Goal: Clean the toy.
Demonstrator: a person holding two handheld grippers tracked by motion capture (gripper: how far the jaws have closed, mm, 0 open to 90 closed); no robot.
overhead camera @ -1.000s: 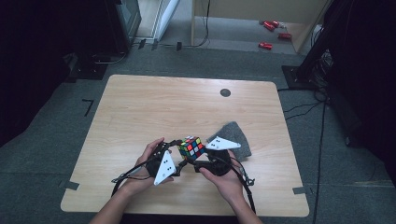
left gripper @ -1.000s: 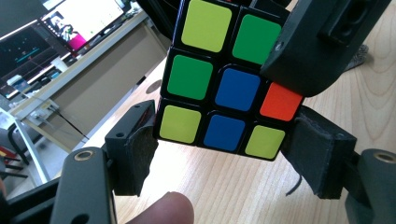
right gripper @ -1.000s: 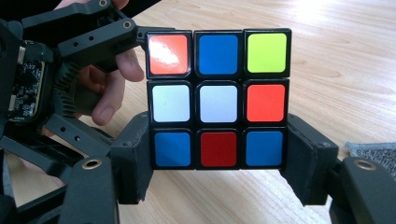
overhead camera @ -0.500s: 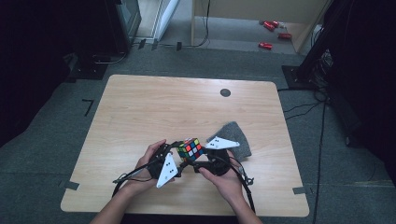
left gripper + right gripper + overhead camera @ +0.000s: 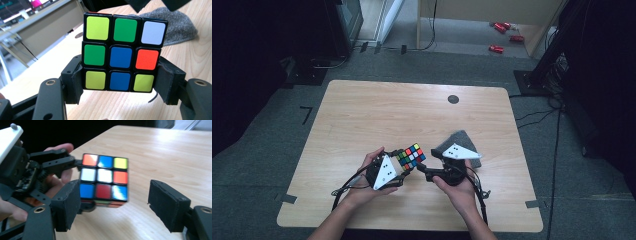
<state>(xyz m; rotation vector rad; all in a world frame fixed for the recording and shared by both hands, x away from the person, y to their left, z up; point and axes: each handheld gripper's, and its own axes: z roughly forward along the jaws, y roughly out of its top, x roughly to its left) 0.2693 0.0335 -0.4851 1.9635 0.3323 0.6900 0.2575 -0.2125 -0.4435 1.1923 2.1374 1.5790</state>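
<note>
A scrambled Rubik's cube (image 5: 411, 156) hangs just above the wooden table (image 5: 412, 115) near its front edge. My left gripper (image 5: 404, 164) is shut on it. Its jaws have just been closing, and in the left gripper view the pads (image 5: 75, 85) press both sides of the cube's (image 5: 121, 52) bottom layer. My right gripper (image 5: 421, 169) faces the cube from the right, open, its jaws just having been opening. In the right gripper view (image 5: 117, 205) the cube (image 5: 103, 180) sits by the left pad, while the right pad (image 5: 167, 205) stands well off it.
A grey knitted cloth (image 5: 457, 136) lies on the table behind my right gripper, and it appears beyond the cube (image 5: 175, 25) in the left gripper view. A small black disc (image 5: 453, 99) is set into the table's far side. Red items (image 5: 497, 48) lie on the floor beyond.
The cube has stayed where it was between the two grippers. The left gripper's white plate has shifted slightly; both hands have hardly moved.
</note>
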